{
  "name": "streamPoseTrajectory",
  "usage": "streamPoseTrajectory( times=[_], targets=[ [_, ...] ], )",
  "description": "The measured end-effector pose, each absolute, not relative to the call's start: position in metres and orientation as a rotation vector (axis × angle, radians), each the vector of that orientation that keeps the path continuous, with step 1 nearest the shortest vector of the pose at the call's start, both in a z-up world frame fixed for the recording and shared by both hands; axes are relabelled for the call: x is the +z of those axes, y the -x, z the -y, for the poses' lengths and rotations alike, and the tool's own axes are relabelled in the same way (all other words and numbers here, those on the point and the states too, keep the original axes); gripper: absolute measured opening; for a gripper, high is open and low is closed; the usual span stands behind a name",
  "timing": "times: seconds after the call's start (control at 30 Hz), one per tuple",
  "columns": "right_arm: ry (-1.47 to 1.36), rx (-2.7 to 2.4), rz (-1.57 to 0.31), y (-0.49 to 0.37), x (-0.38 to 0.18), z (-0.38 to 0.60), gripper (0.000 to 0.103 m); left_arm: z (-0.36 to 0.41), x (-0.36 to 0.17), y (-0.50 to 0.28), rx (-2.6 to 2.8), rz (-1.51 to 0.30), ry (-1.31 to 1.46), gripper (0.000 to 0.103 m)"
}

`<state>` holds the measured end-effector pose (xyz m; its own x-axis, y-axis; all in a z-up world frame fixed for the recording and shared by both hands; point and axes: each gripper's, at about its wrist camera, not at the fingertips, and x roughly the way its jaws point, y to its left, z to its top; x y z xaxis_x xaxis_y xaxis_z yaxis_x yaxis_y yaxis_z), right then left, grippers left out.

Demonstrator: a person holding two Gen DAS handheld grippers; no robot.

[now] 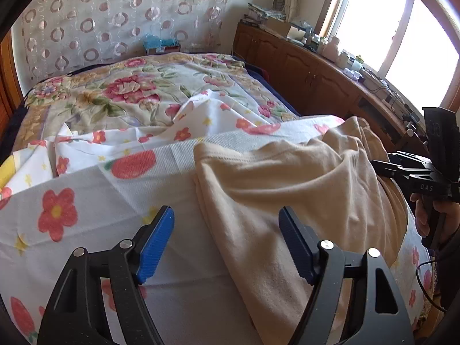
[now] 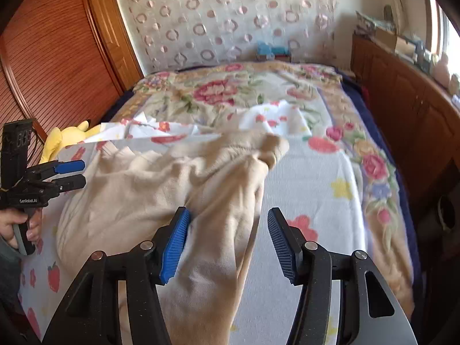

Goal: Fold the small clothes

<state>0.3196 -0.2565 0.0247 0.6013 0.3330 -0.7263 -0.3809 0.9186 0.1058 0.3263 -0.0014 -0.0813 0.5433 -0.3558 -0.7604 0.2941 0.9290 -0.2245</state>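
Observation:
A beige garment (image 1: 287, 178) lies rumpled on the flowered bed sheet (image 1: 57, 201). My left gripper (image 1: 227, 244) is open, and the garment's left edge runs down between its blue pads without being pinched. In the right wrist view the same beige garment (image 2: 172, 178) has a long fold reaching down between the pads of my right gripper (image 2: 228, 244), which is open; the cloth brushes the left pad only. Each gripper shows in the other's view: the right gripper (image 1: 376, 166) at the garment's right side, the left gripper (image 2: 77, 174) at its left side, each held by a hand.
A loose white cloth with red flowers (image 1: 187, 120) is heaped beyond the garment. A yellow plush toy (image 2: 63, 141) sits at the bed's left edge. A wooden cabinet (image 1: 302, 72) with clutter runs along the right under the window; a wooden wardrobe (image 2: 57, 57) stands left.

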Motion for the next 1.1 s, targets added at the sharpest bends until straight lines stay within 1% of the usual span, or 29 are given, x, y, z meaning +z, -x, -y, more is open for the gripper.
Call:
streamPoseTrajectory(
  times=[0.1,0.27,0.33,0.37,0.4,0.43,0.47,0.5,0.53,0.57,0.6,0.7,0.87,1.1],
  targets=[
    [0.053,0.415,-0.852,-0.331,0.021,0.252,0.061,0.004,-0.087,-0.329,-0.397,-0.942,0.086,0.069],
    [0.043,0.45,-0.864,-0.338,0.017,0.246,0.061,0.006,-0.088,-0.328,-0.399,-0.932,0.098,0.069],
    [0.057,0.454,-0.858,-0.34,0.017,0.245,0.061,0.008,-0.088,-0.327,-0.412,-0.93,0.103,0.066],
    [0.052,0.458,-0.858,-0.337,0.017,0.246,0.061,0.009,-0.088,-0.327,-0.419,-0.929,0.104,0.061],
    [0.048,0.466,-0.858,-0.337,0.016,0.247,0.06,0.011,-0.088,-0.326,-0.429,-0.928,0.106,0.053],
    [0.062,0.474,-0.855,-0.337,0.016,0.245,0.056,0.012,-0.088,-0.326,-0.435,-0.927,0.105,0.049],
    [0.066,0.497,-0.856,-0.336,0.014,0.244,0.043,0.012,-0.088,-0.326,-0.436,-0.925,0.1,0.044],
    [0.059,0.529,-0.862,-0.332,0.013,0.243,0.033,0.012,-0.088,-0.328,-0.445,-0.929,0.099,0.032],
    [0.046,0.556,-0.867,-0.333,0.012,0.242,0.03,0.011,-0.088,-0.33,-0.455,-0.935,0.103,0.027],
    [0.045,0.567,-0.861,-0.332,0.011,0.243,0.024,0.009,-0.088,-0.331,-0.466,-0.941,0.115,0.017],
    [0.056,0.58,-0.852,-0.332,0.011,0.243,0.021,0.008,-0.087,-0.331,-0.474,-0.941,0.121,0.012],
    [0.083,0.6,-0.783,-0.325,0.02,0.245,0.019,0.006,-0.075,-0.322,-0.484,-0.906,0.119,0.011],
    [0.13,0.656,-0.651,-0.307,0.053,0.234,0.019,-0.008,-0.04,-0.288,-0.444,-0.792,0.128,0.01],
    [0.248,0.777,-0.561,-0.3,0.082,0.169,0.018,-0.073,0.003,-0.225,-0.302,-0.646,0.184,0.01]
  ],
)
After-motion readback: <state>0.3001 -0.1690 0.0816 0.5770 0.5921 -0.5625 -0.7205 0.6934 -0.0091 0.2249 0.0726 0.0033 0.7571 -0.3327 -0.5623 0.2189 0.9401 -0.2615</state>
